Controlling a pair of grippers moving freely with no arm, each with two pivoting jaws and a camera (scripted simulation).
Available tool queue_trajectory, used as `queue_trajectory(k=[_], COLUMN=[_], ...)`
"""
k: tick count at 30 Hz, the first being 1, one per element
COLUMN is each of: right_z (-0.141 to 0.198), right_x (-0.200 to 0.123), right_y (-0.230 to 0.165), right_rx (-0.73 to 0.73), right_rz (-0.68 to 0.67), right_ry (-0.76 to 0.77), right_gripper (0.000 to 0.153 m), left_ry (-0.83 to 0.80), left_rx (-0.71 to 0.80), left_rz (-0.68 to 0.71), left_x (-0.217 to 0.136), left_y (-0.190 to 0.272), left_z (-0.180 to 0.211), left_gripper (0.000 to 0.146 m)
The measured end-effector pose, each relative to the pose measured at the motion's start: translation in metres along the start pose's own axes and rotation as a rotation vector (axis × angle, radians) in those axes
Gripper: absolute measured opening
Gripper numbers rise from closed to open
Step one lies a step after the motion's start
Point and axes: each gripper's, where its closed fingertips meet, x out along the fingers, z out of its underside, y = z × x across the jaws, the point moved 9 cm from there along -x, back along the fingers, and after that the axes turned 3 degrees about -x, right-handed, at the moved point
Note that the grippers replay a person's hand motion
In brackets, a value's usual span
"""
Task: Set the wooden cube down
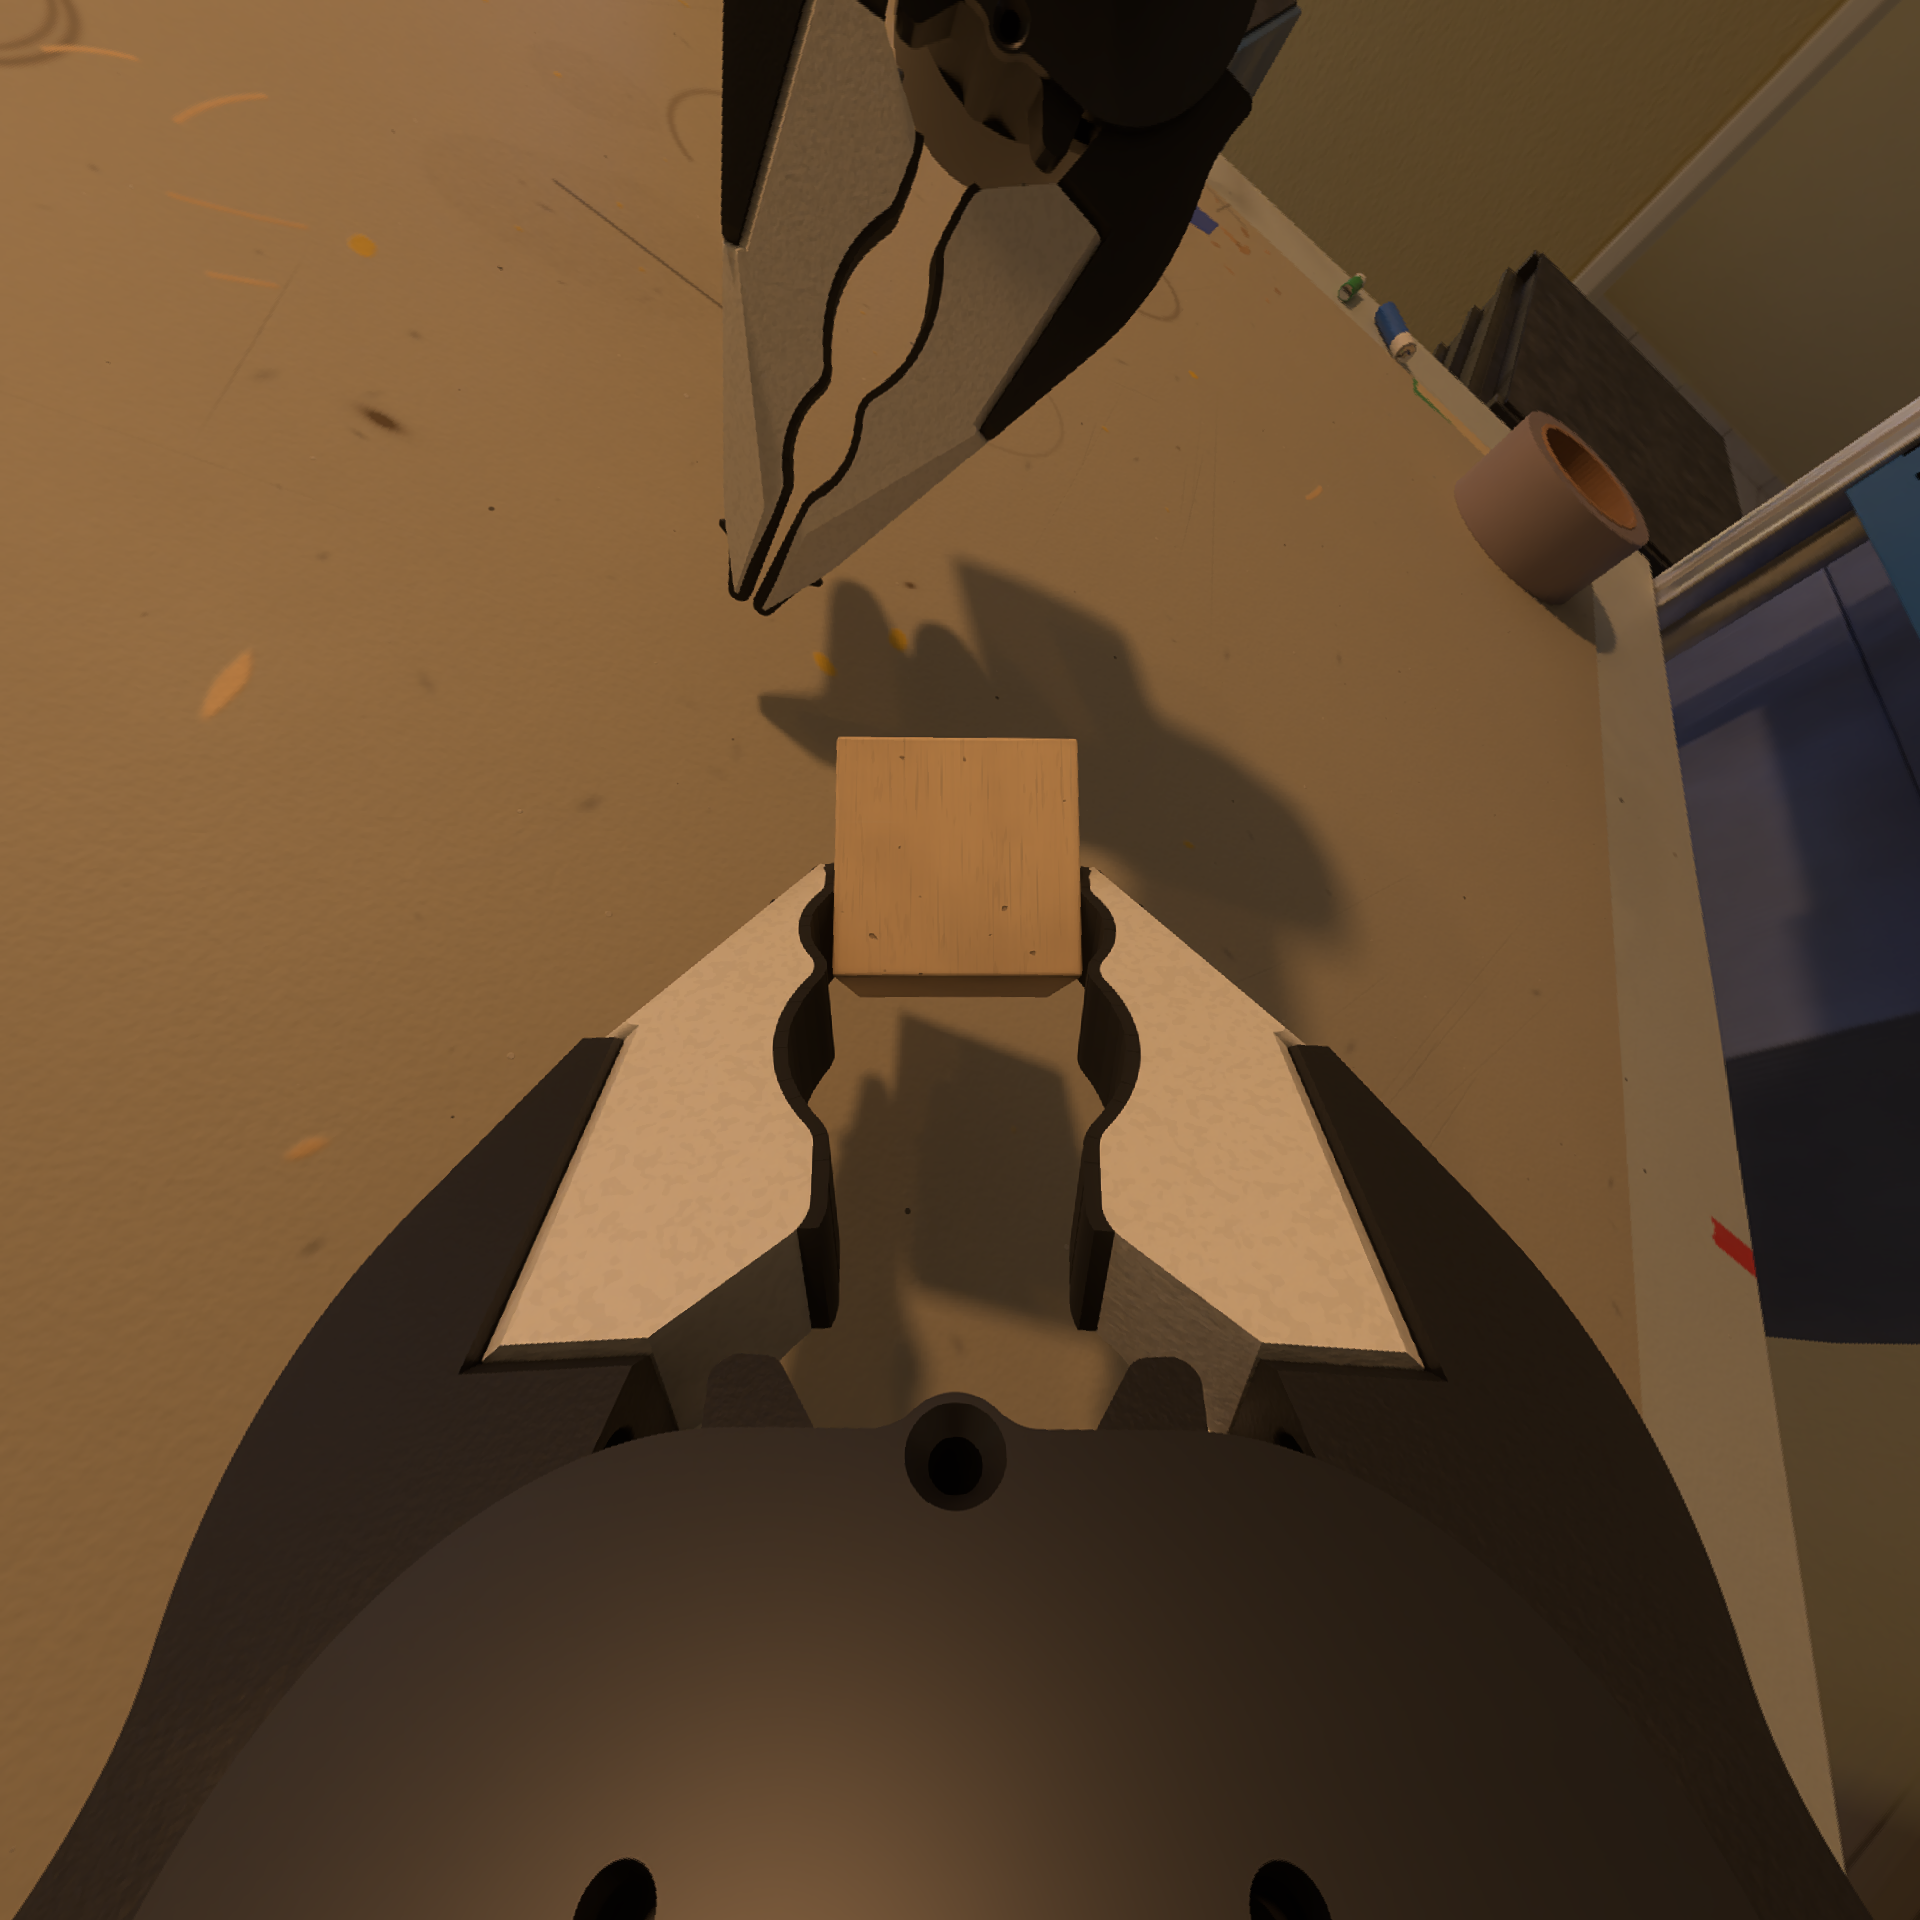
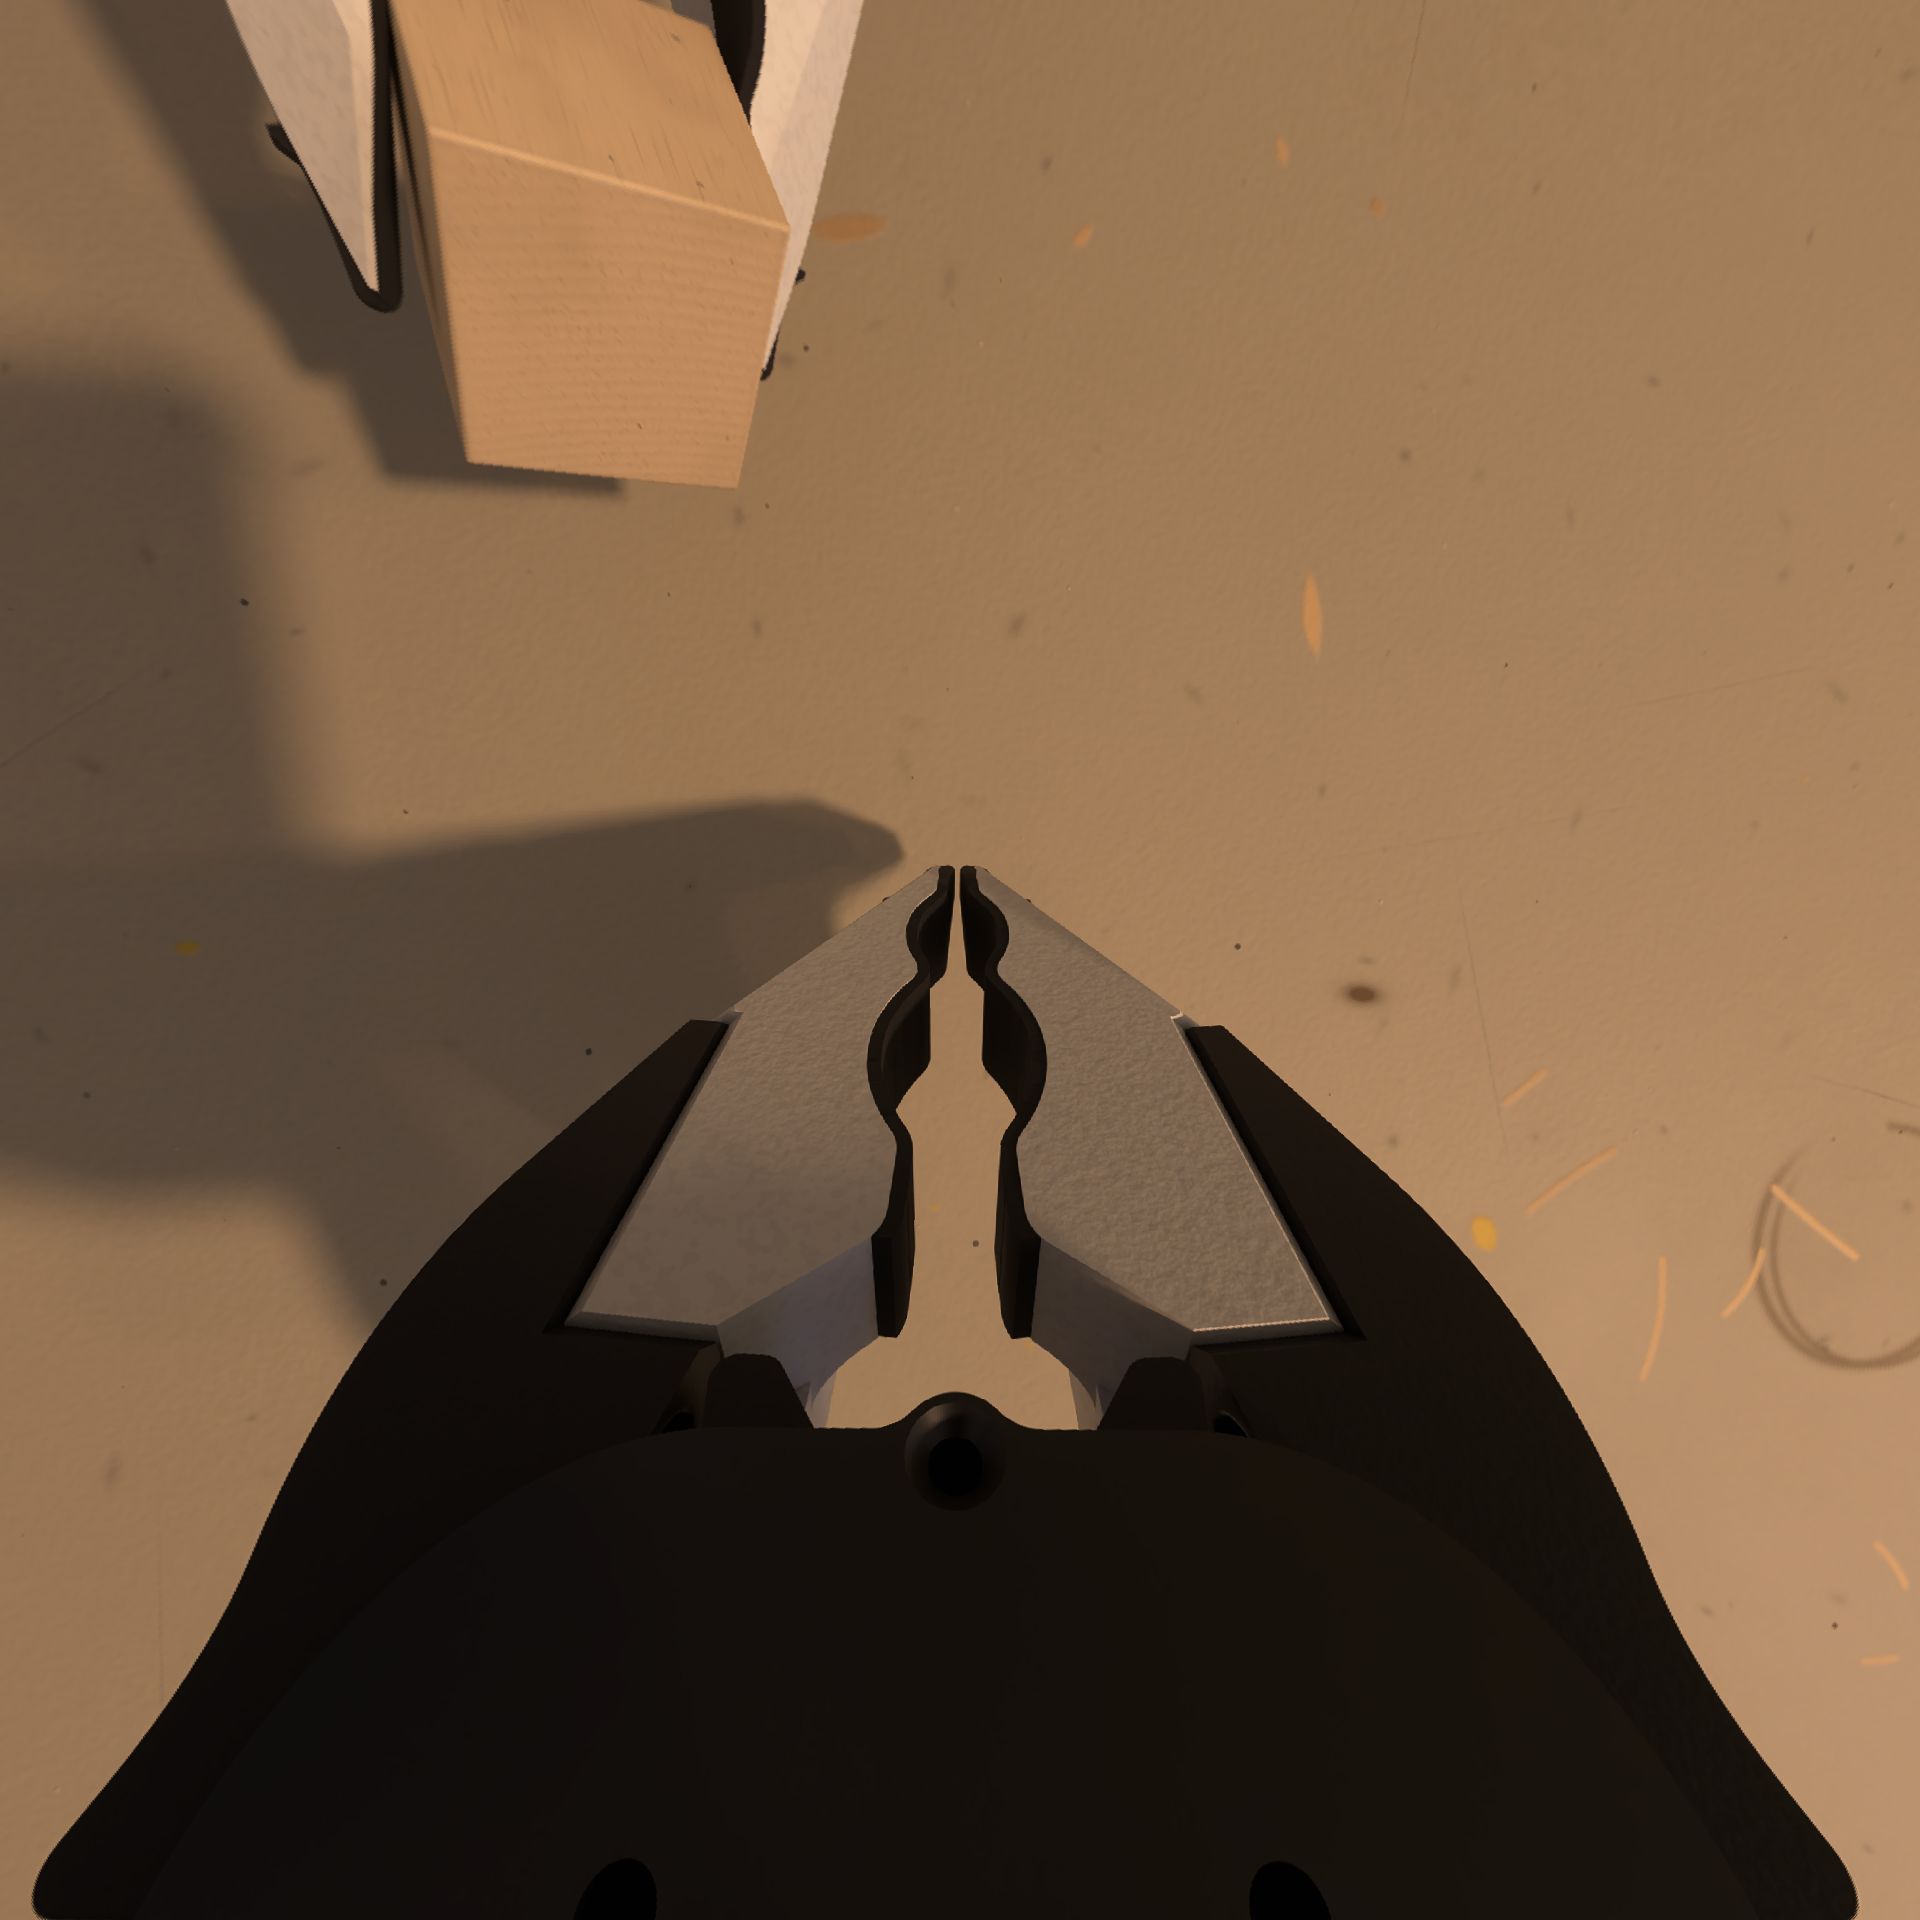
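Evidently not finished, though close. Held the pale square-faced wooden cube (image 1: 956, 852) clamped in the left claw (image 1: 956, 875), one whitish finger pressed flat against each of two opposite side faces, tips reaching only partway along them. Showed no gap between finger and wood on either side in the left wrist view.

Hung low over the scuffed tan table (image 1: 312, 831), well in from its pale edge strip and far from the brown roll of tape (image 1: 1548, 509) standing beside that edge near a far corner. Seen from the right wrist view, met its own dark shadow along the bottom edge of the cube (image 2: 603, 301), so probably touched the table or sat just above it; could not be told for certain which. Looked square to the table, not tipped.

Kept the right claw (image 2: 956, 871) out of the job: fingers pinched together at the tips with only a hairline slit between them, nothing inside, pointed down at bare table near the cube but apart from it. Appeared the same in the left wrist view, closed and empty right claw (image 1: 753, 601) just beyond the cube.

Judged done: carrying the cube and lowering it to the table. Judged left: confirming full contact underneath, letting go with the left claw (image 2: 561, 135), and backing away without dragging or nudging the cube.
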Motion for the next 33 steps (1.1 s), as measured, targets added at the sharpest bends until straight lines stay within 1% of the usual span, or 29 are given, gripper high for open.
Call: queue_trajectory(k=[7,10,12,14,18,26,33], right_z=[-0.010,-0.015,-0.018,-0.021,-0.028,-0.035,-0.041], right_x=[-0.001,0.003,0.007,0.011,0.018,0.030,0.035], right_y=[-0.004,-0.006,-0.004,-0.002,0.001,0.000,-0.002], right_rx=[-0.027,-0.032,-0.030,-0.024,0.005,-0.007,-0.042], right_rz=[-0.013,-0.017,0.001,0.030,-0.001,-0.051,-0.061], right_ry=[0.050,0.075,0.064,0.056,0.078,0.047,0.005], right_gripper=[0.001,0.001,0.001,0.001,0.001,0.000,0.001], left_ry=[0.043,0.069,0.070,0.054,-0.004,-0.063,-0.100], left_rx=[-0.017,-0.059,-0.083,-0.087,-0.058,-0.059,-0.043], left_rz=[-0.024,-0.078,-0.135,-0.189,-0.286,-0.348,-0.409], left_x=[-0.005,-0.007,-0.008,-0.008,-0.006,0.003,0.009], left_y=[-0.003,-0.009,-0.014,-0.017,-0.020,-0.025,-0.028], left_z=[-0.005,-0.009,-0.012,-0.013,-0.013,-0.010,-0.011], left_gripper=[0.044,0.044,0.044,0.044,0.044,0.044,0.044])
